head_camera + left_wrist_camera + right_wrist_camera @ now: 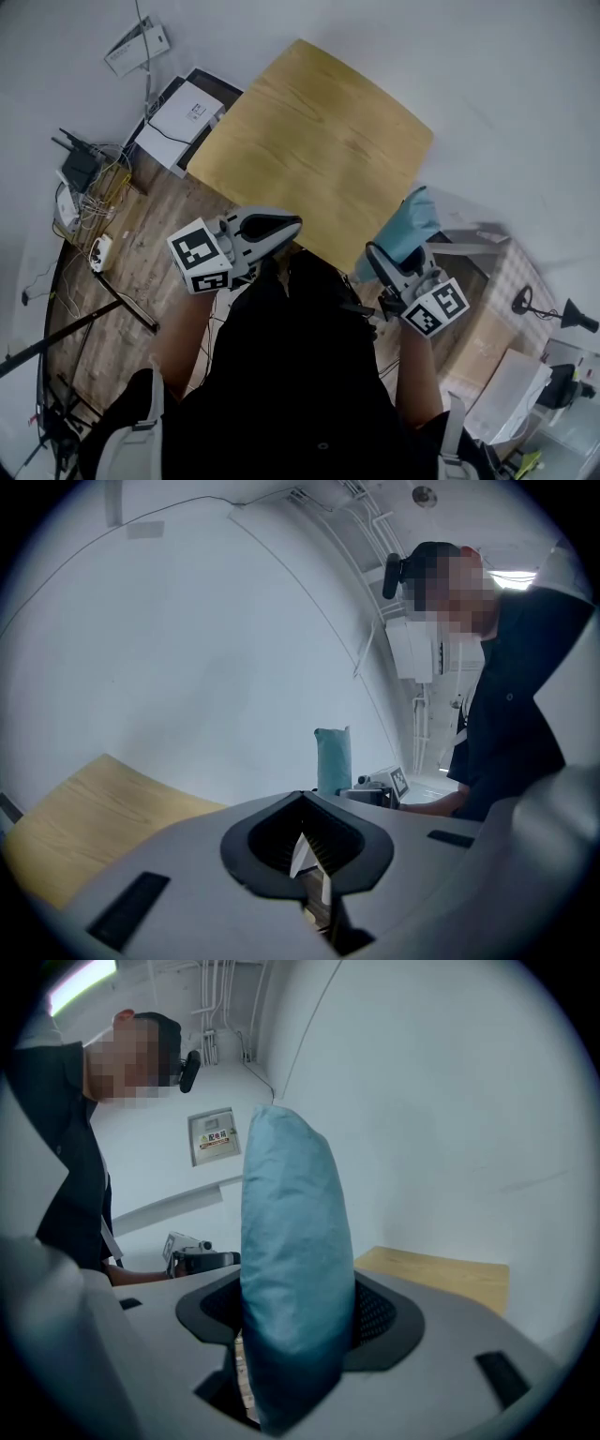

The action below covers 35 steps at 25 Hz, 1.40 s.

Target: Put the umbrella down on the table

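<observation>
As I look down, the table point(319, 141) fills the middle of the head view. It's bare tan wood, and its near edge is partly hidden behind my two claws. Below that, my own dark clothes point(300, 375) block everything straight beneath me. Off to the left on the plank floor point(141, 272) I get a white box point(183, 117) and a tangle of cables point(89, 202), too small and knotted to sort one from another.

Now the umbrella point(291, 1279): folded, in a light blue sleeve, standing upright and clamped between the jaws of my right claw point(389, 258). The right gripper view has it dead centre. The jaws press on it from either side, its top rises well above them, and its lower end is cut off at the bottom of the frame. In the head view only the upper part shows, poking out past the claw near the table's near right corner. It's held in the grip, not lying on the wood. Whether it hangs over the tabletop or just off the edge, I can't tell.

Left claw point(286, 228): jaws brought together, tips meeting, nothing between them, hovering by the table's near edge. From the left gripper view the umbrella is a slim blue post well beyond the tips.
</observation>
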Available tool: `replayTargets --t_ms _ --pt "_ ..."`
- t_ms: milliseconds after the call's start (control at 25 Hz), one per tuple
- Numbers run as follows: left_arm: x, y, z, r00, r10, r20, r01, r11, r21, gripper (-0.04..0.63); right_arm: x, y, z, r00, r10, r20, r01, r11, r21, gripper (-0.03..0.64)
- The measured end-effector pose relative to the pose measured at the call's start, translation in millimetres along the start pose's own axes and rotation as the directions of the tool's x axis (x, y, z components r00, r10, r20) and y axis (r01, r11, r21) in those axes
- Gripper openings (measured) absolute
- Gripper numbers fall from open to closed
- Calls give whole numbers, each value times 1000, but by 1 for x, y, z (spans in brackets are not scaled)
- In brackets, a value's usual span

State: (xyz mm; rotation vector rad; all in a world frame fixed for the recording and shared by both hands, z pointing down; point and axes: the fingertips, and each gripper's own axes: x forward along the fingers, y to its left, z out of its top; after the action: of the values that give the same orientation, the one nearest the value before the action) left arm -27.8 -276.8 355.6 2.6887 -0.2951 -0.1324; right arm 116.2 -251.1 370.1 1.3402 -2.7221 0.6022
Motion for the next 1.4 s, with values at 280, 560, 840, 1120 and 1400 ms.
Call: replayTargets --t_ms 280,560,840,1120,1400 --pt "11 30 2 999 37 -23 -37 999 -21 12 31 -26 3 999 37 -3 -37 999 14 295" --pt "51 68 18 996 52 -76 -52 999 -1 12 52 -77 23 999 42 13 -42 999 14 295" --pt "103 113 36 990 90 -108 -91 996 1 12 64 -141 45 999 34 -10 -34 999 2 295" --pt "161 150 38 979 114 -169 -114 993 5 12 82 -207 71 1000 6 -22 -8 995 -97 295" --pt "178 189 15 963 178 -204 -177 984 25 12 132 -260 56 994 -2 -112 -27 968 -249 295"
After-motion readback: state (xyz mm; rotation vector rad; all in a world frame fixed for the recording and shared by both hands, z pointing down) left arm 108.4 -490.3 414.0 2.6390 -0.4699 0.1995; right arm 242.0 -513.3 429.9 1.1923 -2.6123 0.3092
